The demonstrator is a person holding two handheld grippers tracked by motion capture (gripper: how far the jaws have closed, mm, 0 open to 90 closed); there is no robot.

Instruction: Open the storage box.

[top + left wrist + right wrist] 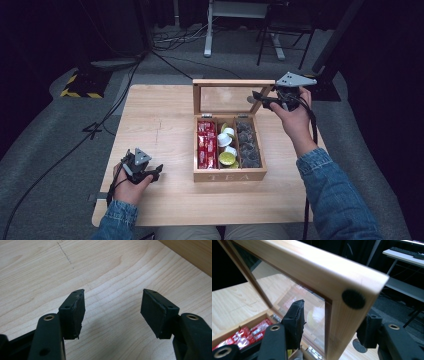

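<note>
Your left gripper (pixel 112 312) has its jaws spread wide with nothing between them, over the bare pale wooden table (pixel 105 267). Ahead to the right runs a darker wooden edge (pixel 192 255).

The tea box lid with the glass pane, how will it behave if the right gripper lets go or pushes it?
The lid looks stiff: a wooden frame around glass, hinged at the back of the tea box. It stands near upright, so released by the right gripper it might stay or drop shut. The pane is probably fragile, so ease it.
</note>
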